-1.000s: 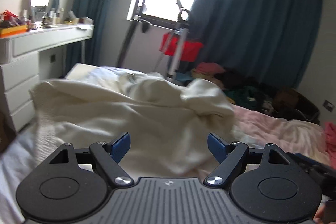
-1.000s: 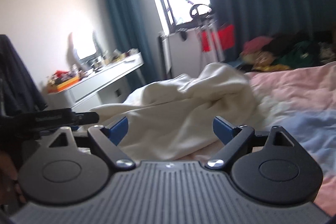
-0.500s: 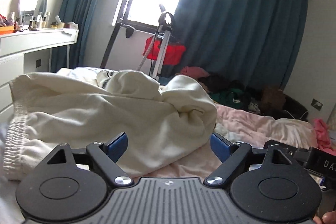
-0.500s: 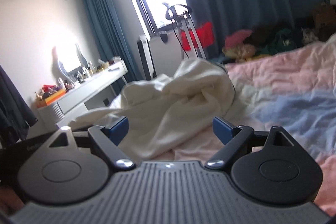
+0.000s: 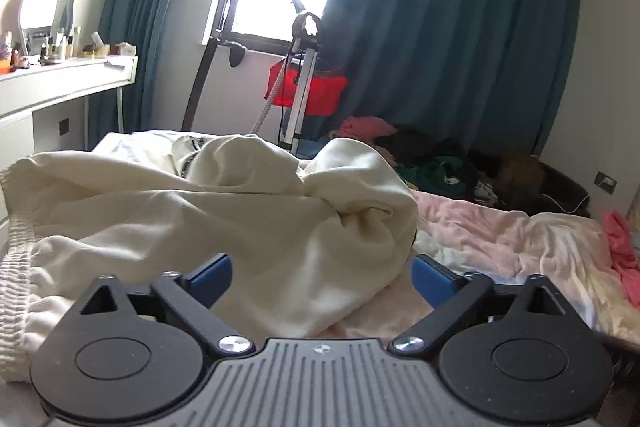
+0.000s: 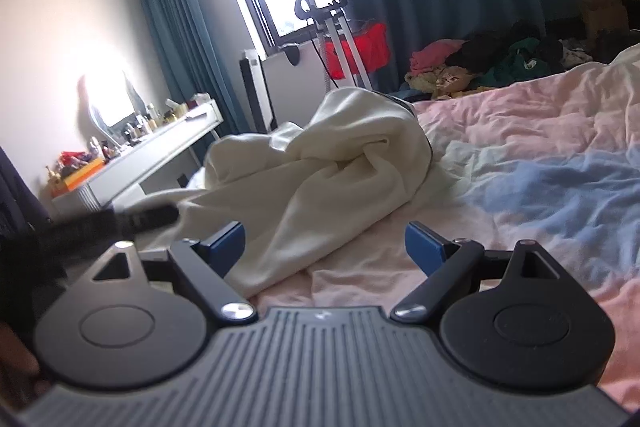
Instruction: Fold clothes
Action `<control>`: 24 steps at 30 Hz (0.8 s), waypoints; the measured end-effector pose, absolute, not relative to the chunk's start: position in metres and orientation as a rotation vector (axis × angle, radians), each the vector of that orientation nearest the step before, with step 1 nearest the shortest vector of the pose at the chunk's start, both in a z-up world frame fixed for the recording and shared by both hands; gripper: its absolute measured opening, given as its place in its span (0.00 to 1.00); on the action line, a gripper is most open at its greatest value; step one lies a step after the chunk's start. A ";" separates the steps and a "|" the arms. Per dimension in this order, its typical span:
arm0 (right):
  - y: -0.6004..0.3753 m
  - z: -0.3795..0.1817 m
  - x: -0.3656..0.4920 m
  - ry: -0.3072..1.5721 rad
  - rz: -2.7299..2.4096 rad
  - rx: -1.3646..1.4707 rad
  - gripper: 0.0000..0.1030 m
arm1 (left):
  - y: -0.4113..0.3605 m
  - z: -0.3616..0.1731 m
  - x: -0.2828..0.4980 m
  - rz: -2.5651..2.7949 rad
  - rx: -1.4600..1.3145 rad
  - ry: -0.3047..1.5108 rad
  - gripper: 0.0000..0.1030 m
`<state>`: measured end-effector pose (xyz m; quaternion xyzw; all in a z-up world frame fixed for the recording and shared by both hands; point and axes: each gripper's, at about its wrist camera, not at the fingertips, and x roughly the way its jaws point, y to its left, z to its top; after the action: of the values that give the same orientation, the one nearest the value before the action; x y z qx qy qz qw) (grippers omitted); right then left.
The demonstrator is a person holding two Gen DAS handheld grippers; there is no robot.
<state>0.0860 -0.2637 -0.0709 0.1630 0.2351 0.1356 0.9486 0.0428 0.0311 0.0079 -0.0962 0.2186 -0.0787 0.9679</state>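
Note:
A crumpled cream garment with a ribbed hem at its left end lies heaped on the bed. In the right wrist view the same cream garment sits left of centre on the pink and blue bedding. My left gripper is open, low over the garment's near edge, with nothing between its blue pads. My right gripper is also open, just short of the garment's near corner, holding nothing. The blurred dark bar at the left of the right wrist view is the other gripper.
A white dresser with bottles stands left of the bed. A standing steamer with a red part is under the window, before dark blue curtains. A pile of mixed clothes lies at the bed's far side. A pink cloth lies at the right.
Both grippers have dropped lower and come closer to the bed, staying open. The cream garment, blurred and moving one second ago, now lies still in a heap.

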 end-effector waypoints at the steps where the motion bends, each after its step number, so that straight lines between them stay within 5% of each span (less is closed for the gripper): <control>1: -0.263 -0.072 0.091 0.486 0.276 0.332 0.86 | 0.030 0.006 0.046 -0.163 -0.190 0.444 0.96; 7: -0.261 -0.076 0.126 0.525 0.271 0.338 0.86 | 0.036 -0.035 0.040 -0.108 -0.217 0.493 0.96; 18: -0.229 -0.040 0.382 0.436 0.245 0.241 0.86 | 0.084 -0.069 0.077 0.025 -0.371 0.515 0.96; 23: -0.201 -0.068 0.452 0.555 0.217 0.114 0.85 | 0.105 -0.086 0.096 0.041 -0.478 0.520 0.96; 24: -0.195 -0.076 0.457 0.572 0.219 0.079 0.79 | 0.107 -0.090 0.099 0.042 -0.485 0.516 0.96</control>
<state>0.4569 -0.1954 -0.0760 0.0389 0.2815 0.1077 0.9527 0.0989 0.1074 -0.0896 -0.2374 0.2527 0.0204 0.9378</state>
